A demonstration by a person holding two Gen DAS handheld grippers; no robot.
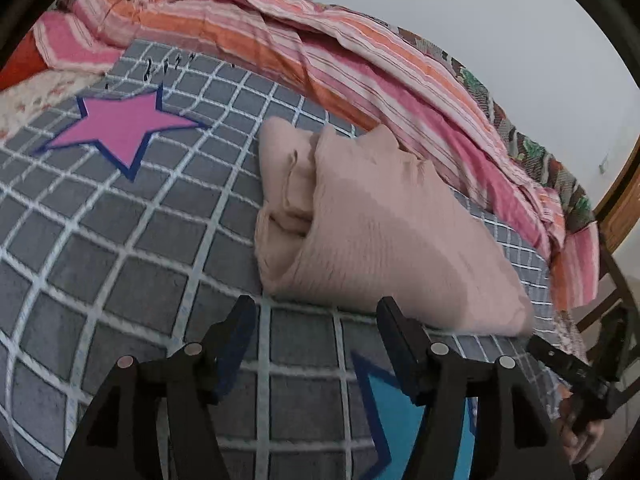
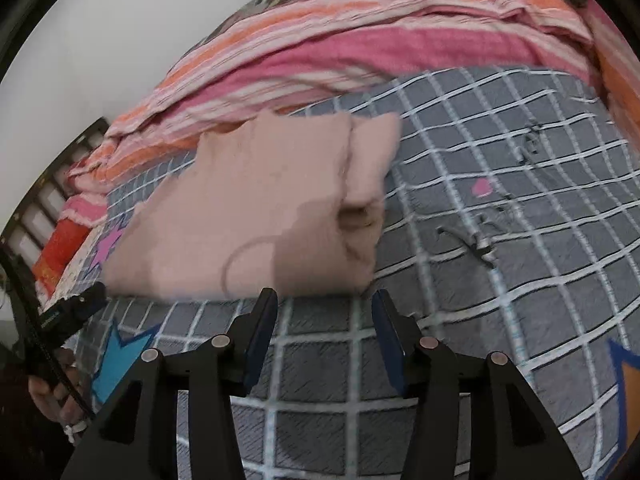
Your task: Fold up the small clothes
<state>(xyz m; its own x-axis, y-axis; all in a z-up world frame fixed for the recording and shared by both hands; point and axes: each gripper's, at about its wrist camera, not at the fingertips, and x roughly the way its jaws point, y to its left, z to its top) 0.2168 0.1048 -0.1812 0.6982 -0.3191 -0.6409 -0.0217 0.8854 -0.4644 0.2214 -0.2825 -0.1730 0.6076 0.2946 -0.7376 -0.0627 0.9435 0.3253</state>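
A folded beige-pink garment [image 1: 360,232] lies on the grey checked blanket [image 1: 132,240], with a rolled fold at its left end. In the left wrist view my left gripper [image 1: 316,302] stands open just in front of the garment's near edge, with nothing between its fingers. The right wrist view shows the same garment [image 2: 240,208], blurred, with a thin dark loop on its near part. My right gripper [image 2: 325,294] is open at that near edge, with only the blanket [image 2: 500,320] between its fingers. Neither gripper's pads press on the cloth.
A rumpled pink and orange striped quilt [image 1: 304,44] runs along the far side by the white wall. Pink [image 1: 120,128] and blue [image 1: 400,412] stars are printed on the blanket. A wooden frame [image 1: 620,204] stands at right. A hand [image 2: 52,396] grips the other tool.
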